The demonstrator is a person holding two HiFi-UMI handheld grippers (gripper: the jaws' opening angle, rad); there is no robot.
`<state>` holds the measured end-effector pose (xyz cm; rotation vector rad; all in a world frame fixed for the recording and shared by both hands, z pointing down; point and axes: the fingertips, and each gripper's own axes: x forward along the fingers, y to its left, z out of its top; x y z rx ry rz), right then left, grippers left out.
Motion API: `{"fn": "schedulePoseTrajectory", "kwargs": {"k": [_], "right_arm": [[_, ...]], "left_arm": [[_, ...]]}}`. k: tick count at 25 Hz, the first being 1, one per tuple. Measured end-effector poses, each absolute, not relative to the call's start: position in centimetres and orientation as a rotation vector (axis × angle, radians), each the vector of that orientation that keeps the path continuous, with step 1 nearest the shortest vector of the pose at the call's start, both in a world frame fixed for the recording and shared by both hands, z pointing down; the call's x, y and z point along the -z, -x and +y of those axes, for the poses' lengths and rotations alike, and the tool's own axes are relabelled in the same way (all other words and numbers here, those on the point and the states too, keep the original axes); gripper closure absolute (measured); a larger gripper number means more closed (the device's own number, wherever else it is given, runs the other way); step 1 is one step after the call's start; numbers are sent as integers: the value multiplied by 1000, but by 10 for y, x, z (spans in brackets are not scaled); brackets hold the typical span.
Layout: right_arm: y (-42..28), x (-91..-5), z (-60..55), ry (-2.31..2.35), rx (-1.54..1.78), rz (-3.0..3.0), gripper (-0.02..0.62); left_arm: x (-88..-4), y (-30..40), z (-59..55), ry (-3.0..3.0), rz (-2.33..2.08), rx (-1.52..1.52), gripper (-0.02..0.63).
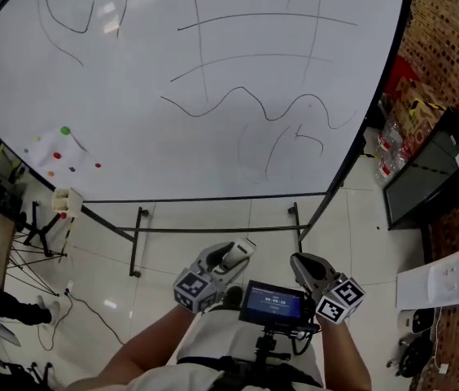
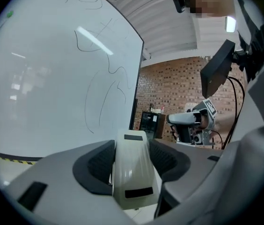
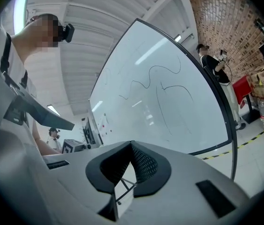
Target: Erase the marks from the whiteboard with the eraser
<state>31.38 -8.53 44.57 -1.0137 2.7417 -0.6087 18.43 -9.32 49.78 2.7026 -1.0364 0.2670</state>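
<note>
Board edge: the whiteboard [image 1: 172, 120] fills the head view from 9 o'clock through 12 to 2; its black frame [image 1: 368, 116] runs down the 3 o'clock side and along the bottom
Marks: black marks [image 1: 250, 98] lie across the board, a wavy line near centre, long curves above it, loops at 11 o'clock
Magnets: a green magnet [image 1: 65, 130] and small coloured dots sit near the board's 9 o'clock edge
Eraser: the whiteboard eraser [image 1: 244, 245], cream with dark strips, is at 6 o'clock, well short of the board, its nose aimed toward 1 o'clock
Left gripper: the left gripper [image 1: 228, 259] pinches the eraser; in the left gripper view both dark pads [image 2: 97, 165] press its sides
Right gripper: the right gripper [image 1: 301, 263], just toward 3 o'clock of the left one, has its jaws pressed together at the tips with nothing between
Between them: a small monitor [image 1: 273, 304] is mounted at the person's chest, close to both grippers
Open room: pale tiled floor [image 1: 213, 212] lies bare between grippers and board, crossed only by the stand crossbar [image 1: 213, 230]
3 o'clock side: a black cabinet [image 1: 425, 173] and water bottles [image 1: 388, 149] stand beside the frame
9 o'clock side: a tripod [image 1: 38, 243] and cables crowd the floor
Room: brick wall [image 2: 179, 93] beyond the board; a person [image 3: 214, 69] stands by its far end in the right gripper view
</note>
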Motion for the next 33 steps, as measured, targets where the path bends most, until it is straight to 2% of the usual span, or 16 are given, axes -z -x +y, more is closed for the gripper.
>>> {"fn": "schedulePoseTrajectory", "kwargs": {"k": [17,33], "right_arm": [[-332,-431,-25,916,548,2779,577],[-359,-433,-20,960,510,2761,577]], "left_arm": [[-478,-215,-14,-2710,-1137,-181,339],[-483,-245,-20,-2760,-1112,-114,339]]}}
